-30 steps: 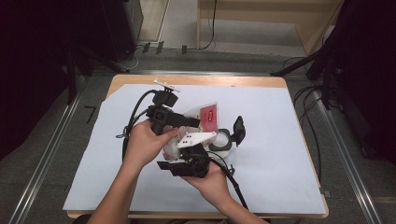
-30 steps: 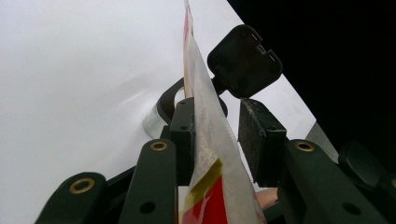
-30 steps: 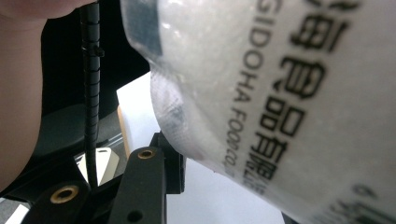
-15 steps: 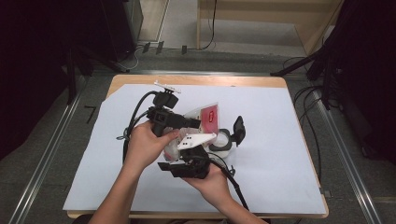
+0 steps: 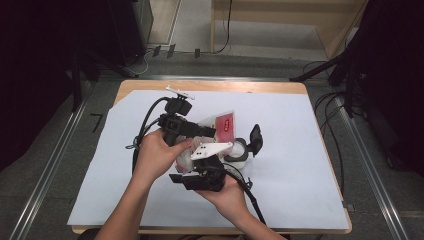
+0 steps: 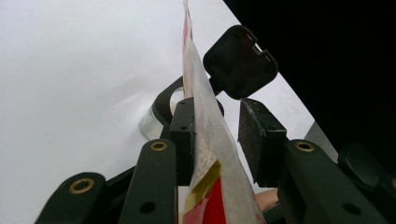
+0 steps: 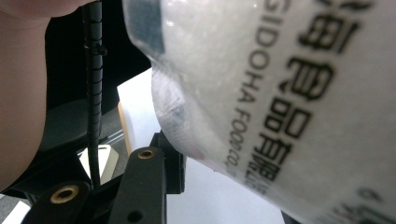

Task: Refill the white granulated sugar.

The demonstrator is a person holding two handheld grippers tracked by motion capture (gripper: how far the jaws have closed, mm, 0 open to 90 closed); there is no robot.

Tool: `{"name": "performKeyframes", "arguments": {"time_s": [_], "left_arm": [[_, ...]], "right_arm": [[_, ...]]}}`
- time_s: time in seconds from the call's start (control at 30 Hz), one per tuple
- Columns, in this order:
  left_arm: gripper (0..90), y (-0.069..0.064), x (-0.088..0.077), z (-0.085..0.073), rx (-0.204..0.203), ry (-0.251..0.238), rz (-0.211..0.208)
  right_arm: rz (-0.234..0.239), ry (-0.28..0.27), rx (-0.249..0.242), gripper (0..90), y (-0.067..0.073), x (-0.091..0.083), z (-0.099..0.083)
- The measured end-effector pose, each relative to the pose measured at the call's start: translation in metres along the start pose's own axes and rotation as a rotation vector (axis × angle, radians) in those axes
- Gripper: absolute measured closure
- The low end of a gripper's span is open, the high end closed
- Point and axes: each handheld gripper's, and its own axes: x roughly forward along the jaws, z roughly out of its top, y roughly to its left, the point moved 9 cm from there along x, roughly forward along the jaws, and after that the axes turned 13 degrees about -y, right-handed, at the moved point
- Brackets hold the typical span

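Observation:
A clear bag point(image 5: 225, 125) of white grains with a red label stands tilted at the table's middle, between both grippers. My left gripper point(image 5: 212, 131) comes at the bag's top from the left. In the left gripper view the bag's edge point(image 6: 205, 126) runs between the jaws of that gripper point(image 6: 217, 105), lying against one pad point(image 6: 182, 130). The other pad point(image 6: 259, 135) stands a little off it. My right gripper point(image 5: 202, 162) holds the bag's lower part from the near side. In the right gripper view the printed bag point(image 7: 280, 93) bulges against one finger point(image 7: 159, 177); the other finger is hidden.
Just right of the bag, a small round jar point(image 5: 239, 150) stands with its black flip lid point(image 5: 255, 137) raised; both appear beyond the left jaws point(image 6: 154, 121). A white sheet point(image 5: 300, 150) covers the wooden table point(image 5: 250, 86). Cables trail from both grippers.

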Motion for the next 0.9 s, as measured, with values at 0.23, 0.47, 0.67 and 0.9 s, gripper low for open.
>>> {"name": "performKeyframes", "arguments": {"time_s": [0.23, 0.47, 0.67, 0.9], "left_arm": [[67.8, -0.0009, 0.0015, 0.0013, 0.009, 0.001, -0.003], [68.2, -0.0025, 0.0028, 0.0022, 0.012, -0.003, -0.006], [68.4, -0.0033, 0.0033, 0.0022, 0.015, -0.002, -0.004], [68.8, -0.0042, 0.0047, 0.0029, 0.022, -0.010, -0.001]], "right_arm": [[-0.002, -0.003, -0.002, 63.6, -0.0011, -0.0014, 0.0009], [-0.008, 0.000, -0.002, 63.6, -0.0021, -0.0036, 0.0013], [-0.009, -0.004, 0.001, 63.5, -0.0022, -0.0031, 0.0012], [-0.021, -0.010, -0.006, 63.4, -0.0043, -0.0028, 0.0006]]}}
